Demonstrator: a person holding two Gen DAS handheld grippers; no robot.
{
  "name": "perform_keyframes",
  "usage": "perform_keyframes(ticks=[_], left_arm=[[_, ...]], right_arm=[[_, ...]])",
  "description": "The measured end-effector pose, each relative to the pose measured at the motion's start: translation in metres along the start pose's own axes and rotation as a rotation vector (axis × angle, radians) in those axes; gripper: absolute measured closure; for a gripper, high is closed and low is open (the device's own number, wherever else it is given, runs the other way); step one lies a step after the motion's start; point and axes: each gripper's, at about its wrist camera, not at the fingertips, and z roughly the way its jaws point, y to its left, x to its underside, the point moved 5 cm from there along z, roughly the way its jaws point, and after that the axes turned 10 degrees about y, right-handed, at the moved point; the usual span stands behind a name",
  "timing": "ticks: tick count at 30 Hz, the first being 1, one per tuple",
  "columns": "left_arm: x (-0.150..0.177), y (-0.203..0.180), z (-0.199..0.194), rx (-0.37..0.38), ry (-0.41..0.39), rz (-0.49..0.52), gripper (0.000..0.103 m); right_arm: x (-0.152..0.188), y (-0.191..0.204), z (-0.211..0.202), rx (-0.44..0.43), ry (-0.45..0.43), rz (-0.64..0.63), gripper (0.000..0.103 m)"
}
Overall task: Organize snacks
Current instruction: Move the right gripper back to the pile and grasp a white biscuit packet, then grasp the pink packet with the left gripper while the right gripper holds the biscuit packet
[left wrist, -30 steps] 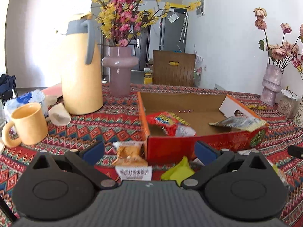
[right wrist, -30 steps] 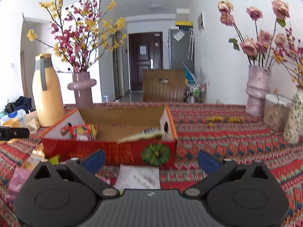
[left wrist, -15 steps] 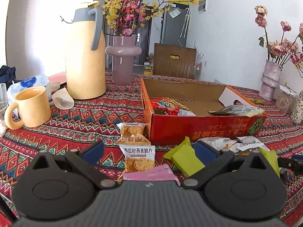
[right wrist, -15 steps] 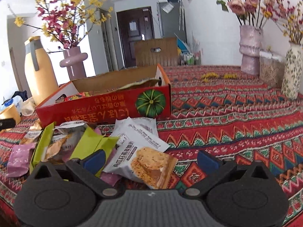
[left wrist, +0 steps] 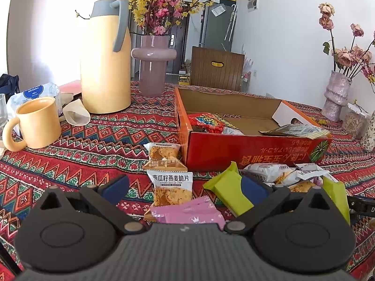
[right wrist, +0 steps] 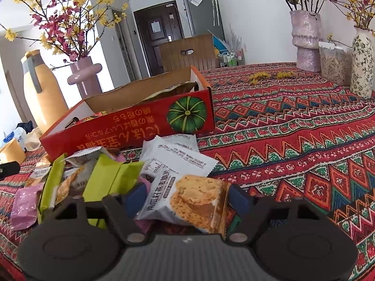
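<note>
A red cardboard box (left wrist: 234, 151) (right wrist: 131, 126) holds a few snack packets. In front of it lies a pile of loose packets. My right gripper (right wrist: 188, 197) is low over the pile and its jaws are closing. A white oat-crisp packet (right wrist: 194, 199) lies between them, and the blue pads reach its two side edges without visibly squeezing it. My left gripper (left wrist: 184, 188) stands open above another oat-crisp packet (left wrist: 172, 187), a pink packet (left wrist: 187, 213) and a green packet (left wrist: 228, 193), gripping none.
A yellow mug (left wrist: 37, 123), a yellow thermos jug (left wrist: 105, 65) and a mauve vase (left wrist: 153, 68) stand at the left on the patterned tablecloth (right wrist: 293, 140). More vases (right wrist: 305, 39) and a clear jar (right wrist: 334, 64) stand at the far right.
My right gripper has sunk from box height to the packet pile, and its jaws have narrowed around the oat-crisp packet. The left view has tipped down a little to show more packets.
</note>
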Motion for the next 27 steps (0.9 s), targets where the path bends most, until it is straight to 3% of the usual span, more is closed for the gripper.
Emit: perform_keyframes(ticks=[4, 6, 15, 27], left_arm=[[0.000, 0.000, -0.002, -0.001, -0.004, 0.000, 0.000], [-0.001, 0.000, -0.002, -0.001, -0.003, -0.002, 0.000], [0.001, 0.000, -0.010, -0.003, 0.007, -0.010, 0.000], [0.011, -0.005, -0.013, -0.039, 0.068, -0.025, 0.000]], right_arm=[[0.001, -0.001, -0.003, -0.013, -0.009, 0.009, 0.041], [0.002, -0.001, -0.007, -0.026, -0.017, 0.008, 0.055], [0.001, -0.004, -0.028, -0.065, -0.071, 0.031, 0.076], [0.003, -0.014, -0.056, -0.100, -0.153, 0.053, 0.081]])
